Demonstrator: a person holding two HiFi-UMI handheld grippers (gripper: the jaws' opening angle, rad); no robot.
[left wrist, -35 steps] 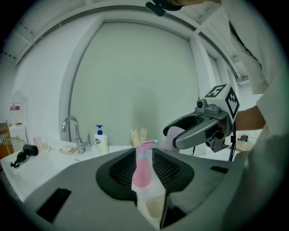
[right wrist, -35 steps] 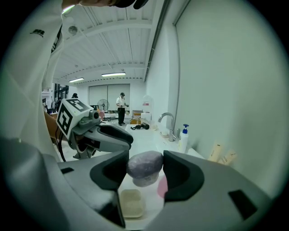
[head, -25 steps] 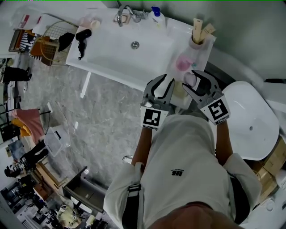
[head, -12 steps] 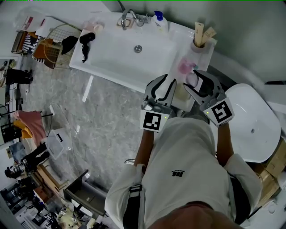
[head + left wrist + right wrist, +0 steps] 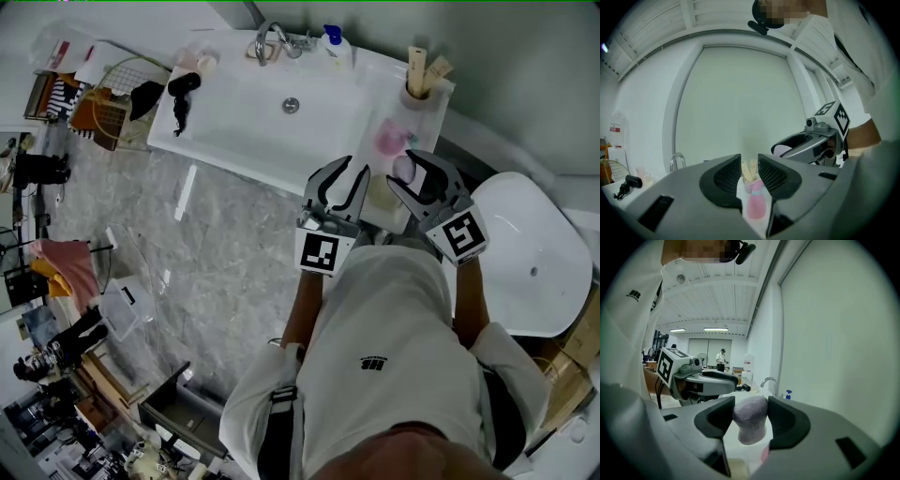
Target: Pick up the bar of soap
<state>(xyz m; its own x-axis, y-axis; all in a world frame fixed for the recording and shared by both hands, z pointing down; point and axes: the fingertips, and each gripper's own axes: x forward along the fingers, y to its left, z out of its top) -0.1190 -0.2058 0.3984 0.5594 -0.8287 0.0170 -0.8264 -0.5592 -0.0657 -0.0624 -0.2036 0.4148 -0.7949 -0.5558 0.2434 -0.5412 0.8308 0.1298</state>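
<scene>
The bar of soap (image 5: 751, 417) is a pale lilac lump, seen between the two dark pads of my right gripper (image 5: 751, 411). The jaws have just been closing and both pads now press on its sides. From the head view the soap (image 5: 401, 167) and right gripper (image 5: 410, 169) hang over the right end of the white counter (image 5: 427, 117). My left gripper (image 5: 349, 178) is just to the left of them, open with nothing between its fingers. In its own view the left gripper (image 5: 749, 171) looks level over the counter.
A pink bottle (image 5: 389, 139) stands on the counter beyond the grippers, with a cup of wooden sticks (image 5: 419, 70) behind it. Left of them are the sink basin (image 5: 272, 103), faucet (image 5: 272, 37), blue pump bottle (image 5: 333, 39) and black hair dryer (image 5: 180, 89). A white toilet (image 5: 530, 253) is at right.
The right jaws have drawn in on the soap. The left gripper has risen a little. Both grippers stay side by side over the counter's right end.
</scene>
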